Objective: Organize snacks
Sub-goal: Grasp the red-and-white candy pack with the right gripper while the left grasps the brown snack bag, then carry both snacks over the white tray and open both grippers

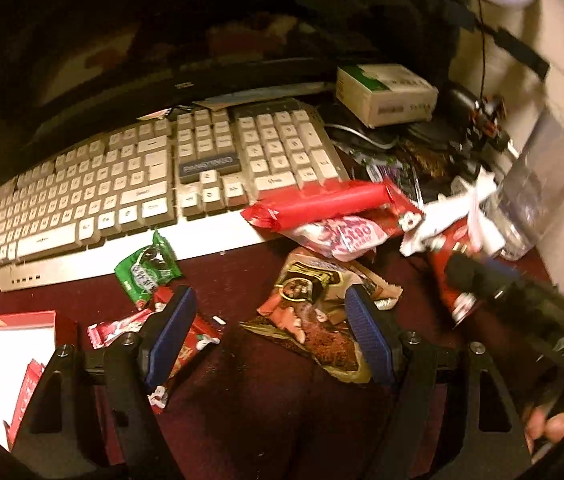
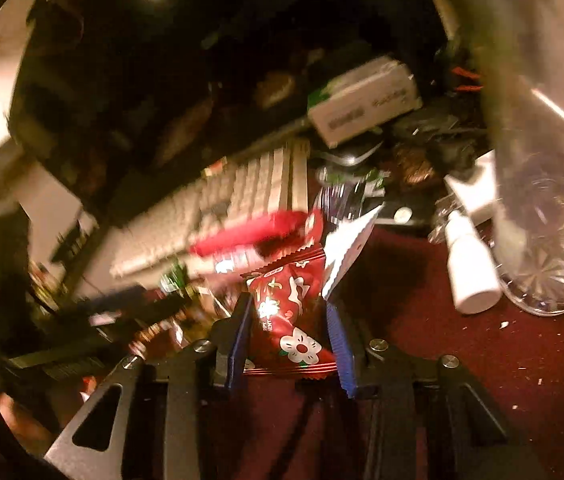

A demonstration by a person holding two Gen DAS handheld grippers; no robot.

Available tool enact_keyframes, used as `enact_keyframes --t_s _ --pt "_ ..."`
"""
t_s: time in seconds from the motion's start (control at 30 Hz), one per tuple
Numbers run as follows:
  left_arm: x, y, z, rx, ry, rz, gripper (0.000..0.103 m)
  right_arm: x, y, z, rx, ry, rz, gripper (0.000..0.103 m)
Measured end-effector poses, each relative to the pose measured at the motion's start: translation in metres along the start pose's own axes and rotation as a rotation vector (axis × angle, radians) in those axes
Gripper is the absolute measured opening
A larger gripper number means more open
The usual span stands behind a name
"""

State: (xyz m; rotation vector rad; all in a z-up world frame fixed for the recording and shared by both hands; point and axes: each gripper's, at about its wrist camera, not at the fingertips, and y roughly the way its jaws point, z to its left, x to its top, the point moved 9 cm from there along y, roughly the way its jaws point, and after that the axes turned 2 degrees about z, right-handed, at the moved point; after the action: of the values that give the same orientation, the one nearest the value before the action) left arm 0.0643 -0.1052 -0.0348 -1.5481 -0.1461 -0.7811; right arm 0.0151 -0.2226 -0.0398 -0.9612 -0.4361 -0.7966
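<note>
Just in front of the keyboard [image 1: 154, 184], on the table [image 1: 266, 400], snack packets lie scattered; the left claw [image 1: 270, 332] hangs spread above them, while the right claw [image 2: 288, 328] pinches a red flowered packet [image 2: 290, 320].

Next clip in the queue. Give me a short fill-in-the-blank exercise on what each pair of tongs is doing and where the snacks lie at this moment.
1. The right tongs are shut on a dark red packet printed with white ____.
2. The left tongs are ____ and hold nothing.
3. The green packet lies just in front of the white ____.
4. The red box sits at the far ____ of the left wrist view.

Missing words: flowers; open; keyboard; left
</note>
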Motion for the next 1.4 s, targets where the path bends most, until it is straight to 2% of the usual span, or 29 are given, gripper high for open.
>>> enact_keyframes --t_s 0.07,0.17,0.3,0.4,0.43,0.47,0.5,0.6,0.73,0.8,0.97,1.17,1.4 --pt "-0.004 0.006 -0.007 0.016 0.042 0.015 0.077 0.005 -0.004 0.000 0.034 0.023 -0.019 0.038" --pt "-0.010 0.013 -0.016 0.035 0.092 0.024 0.077 0.005 -0.005 0.000 0.033 0.021 -0.020 0.038" --pt "-0.008 0.021 -0.019 0.012 0.079 0.027 0.077 0.005 -0.003 0.000 0.030 0.023 -0.012 0.038" --pt "-0.006 0.025 -0.021 0.007 0.086 -0.002 0.077 0.004 -0.002 0.000 0.028 0.019 -0.010 0.038" --pt "-0.007 0.026 -0.022 0.003 0.091 -0.009 0.075 0.004 -0.002 0.001 0.028 0.016 -0.009 0.038" --pt "-0.008 0.026 -0.024 -0.008 0.095 -0.016 0.065 0.004 -0.001 0.001 0.026 0.011 -0.008 0.038" --pt "-0.008 0.026 -0.027 -0.025 0.098 -0.019 0.060 0.004 -0.001 0.002 0.025 0.009 -0.007 0.038" --pt "-0.008 0.024 -0.027 -0.007 0.097 -0.038 0.054 0.003 0.001 0.002 0.025 0.009 -0.002 0.038" --pt "-0.008 0.016 -0.019 -0.027 0.061 -0.058 0.036 0.003 0.001 0.002 0.034 0.012 -0.002 0.038" --pt "-0.012 0.013 -0.015 -0.056 0.039 -0.050 0.036 0.004 0.001 0.005 0.045 0.002 -0.006 0.038" --pt "-0.022 0.009 -0.010 -0.074 0.025 -0.051 0.035 0.005 -0.002 0.018 0.059 -0.056 -0.028 0.037" --pt "-0.038 -0.010 -0.002 -0.104 -0.001 -0.066 0.035 0.009 -0.013 0.030 0.100 -0.095 -0.088 0.038" --pt "-0.069 -0.049 0.032 -0.075 -0.054 -0.126 0.035 0.005 -0.012 0.039 0.062 -0.160 -0.096 0.037"
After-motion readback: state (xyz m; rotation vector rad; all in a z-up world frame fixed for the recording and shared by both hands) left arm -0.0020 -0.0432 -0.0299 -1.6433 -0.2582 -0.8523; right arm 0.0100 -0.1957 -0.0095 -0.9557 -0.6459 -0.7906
